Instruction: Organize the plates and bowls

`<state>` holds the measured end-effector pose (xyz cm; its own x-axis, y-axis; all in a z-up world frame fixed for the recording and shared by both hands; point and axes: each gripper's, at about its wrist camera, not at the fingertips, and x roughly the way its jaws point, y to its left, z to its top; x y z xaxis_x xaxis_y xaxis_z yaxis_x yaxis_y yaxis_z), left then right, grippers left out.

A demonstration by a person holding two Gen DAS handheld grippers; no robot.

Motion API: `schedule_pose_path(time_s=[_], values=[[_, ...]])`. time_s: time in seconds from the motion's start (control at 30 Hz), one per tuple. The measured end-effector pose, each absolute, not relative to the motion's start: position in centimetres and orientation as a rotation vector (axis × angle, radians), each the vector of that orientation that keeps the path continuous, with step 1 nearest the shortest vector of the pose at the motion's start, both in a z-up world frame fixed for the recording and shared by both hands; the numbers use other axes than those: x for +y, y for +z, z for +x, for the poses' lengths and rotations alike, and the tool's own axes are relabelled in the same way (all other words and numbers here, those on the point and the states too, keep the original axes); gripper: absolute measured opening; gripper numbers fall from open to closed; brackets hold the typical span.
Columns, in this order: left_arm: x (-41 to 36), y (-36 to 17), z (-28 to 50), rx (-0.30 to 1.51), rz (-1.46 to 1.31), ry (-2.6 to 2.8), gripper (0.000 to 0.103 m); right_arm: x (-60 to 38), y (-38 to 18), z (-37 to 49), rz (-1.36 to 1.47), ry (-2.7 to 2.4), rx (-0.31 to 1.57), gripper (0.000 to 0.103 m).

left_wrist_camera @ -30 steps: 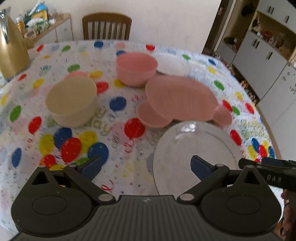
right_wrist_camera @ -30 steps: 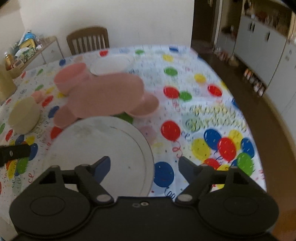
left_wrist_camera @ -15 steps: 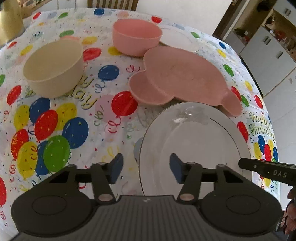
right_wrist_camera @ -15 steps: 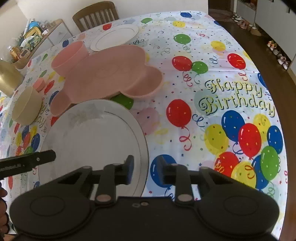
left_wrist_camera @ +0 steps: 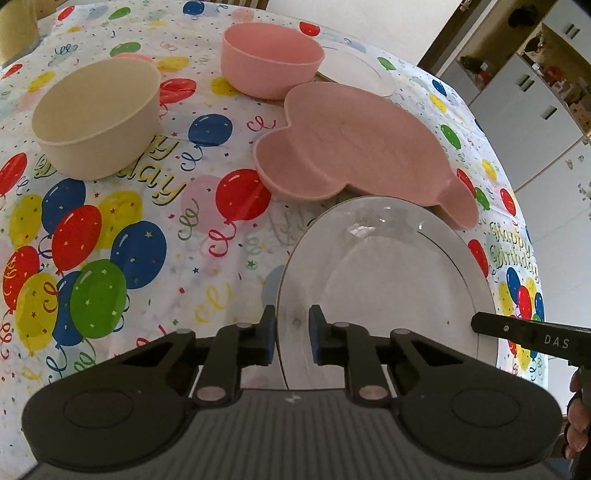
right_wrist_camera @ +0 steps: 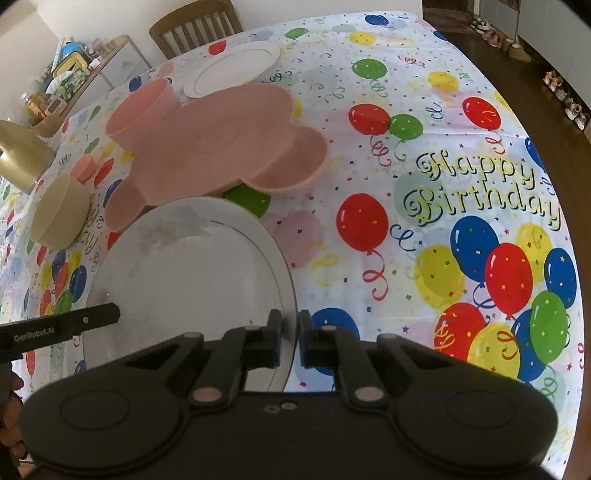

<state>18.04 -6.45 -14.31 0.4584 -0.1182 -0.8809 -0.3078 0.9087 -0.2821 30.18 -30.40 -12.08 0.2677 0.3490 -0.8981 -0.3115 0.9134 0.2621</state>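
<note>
A clear glass plate (left_wrist_camera: 388, 288) (right_wrist_camera: 184, 280) lies on the balloon tablecloth at the near side. My left gripper (left_wrist_camera: 293, 336) straddles its left rim and its jaws are closing, with the pads on the rim. At the opposite rim my right gripper (right_wrist_camera: 289, 338) is closing too, with the edge pinched between its pads. Behind the glass plate lies a pink mouse-shaped plate (left_wrist_camera: 351, 144) (right_wrist_camera: 221, 144). Farther back stand a pink bowl (left_wrist_camera: 269, 59) (right_wrist_camera: 140, 110) and a flat white plate (left_wrist_camera: 354, 66) (right_wrist_camera: 232, 66). A beige bowl (left_wrist_camera: 96, 118) (right_wrist_camera: 59, 214) stands to the left.
A gold kettle (right_wrist_camera: 18, 151) stands at the far left and a wooden chair (right_wrist_camera: 195, 26) behind the table. The rounded table edge (right_wrist_camera: 576, 221) drops to dark floor on the right. White cabinets (left_wrist_camera: 517, 110) stand beyond. A hand (left_wrist_camera: 580, 424) shows at the lower right.
Both grippers came down and tilted toward the glass plate. Their jaws went from wide open to nearly shut around the plate's left and right rims.
</note>
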Motion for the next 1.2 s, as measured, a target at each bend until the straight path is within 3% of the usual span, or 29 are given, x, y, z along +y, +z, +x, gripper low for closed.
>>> schedule_pose_path(time_s=[1.2], values=[[-7.5,-13.5,11.8,1.191,-0.36,0.016,0.016,-31.9,-11.4,20.8,0.11,0.333,1.243,0.008]])
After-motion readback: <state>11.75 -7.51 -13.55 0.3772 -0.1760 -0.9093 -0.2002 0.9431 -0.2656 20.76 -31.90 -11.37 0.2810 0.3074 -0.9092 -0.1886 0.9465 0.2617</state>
